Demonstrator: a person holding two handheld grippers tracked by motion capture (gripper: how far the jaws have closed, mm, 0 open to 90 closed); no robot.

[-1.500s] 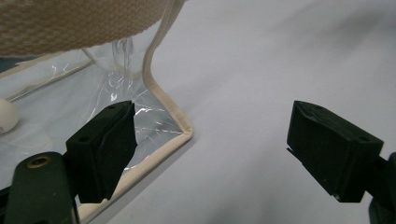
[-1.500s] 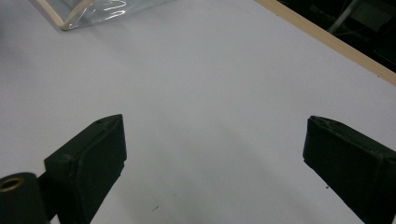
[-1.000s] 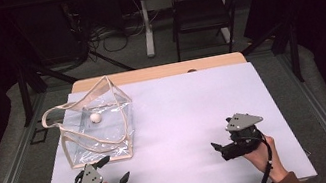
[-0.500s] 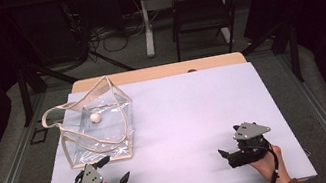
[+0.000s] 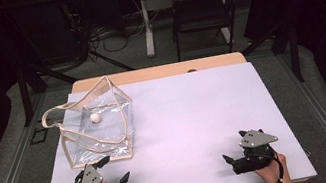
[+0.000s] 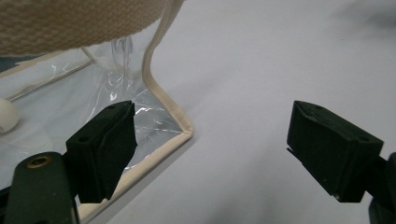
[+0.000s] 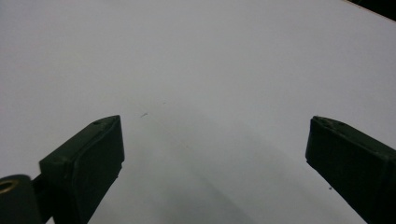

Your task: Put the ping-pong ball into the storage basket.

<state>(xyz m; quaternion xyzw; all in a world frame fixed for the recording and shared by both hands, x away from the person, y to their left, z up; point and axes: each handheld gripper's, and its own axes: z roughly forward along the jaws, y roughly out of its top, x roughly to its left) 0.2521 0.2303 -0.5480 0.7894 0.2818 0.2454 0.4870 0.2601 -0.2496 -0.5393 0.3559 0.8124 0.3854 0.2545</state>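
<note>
2 grippers spread wide at the table's near edge
the left gripper (image 5: 113, 168) sits just beside the clear bag's (image 5: 99, 128) near corner, a white ball (image 5: 95, 117) inside; the right gripper (image 5: 235, 152) rests near the near right corner, holding nothing.

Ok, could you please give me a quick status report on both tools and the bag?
Left tool open, at clear bag's near corner, not touching. Right tool open, empty, over bare table. White ball inside bag. Nothing in the way.
</note>
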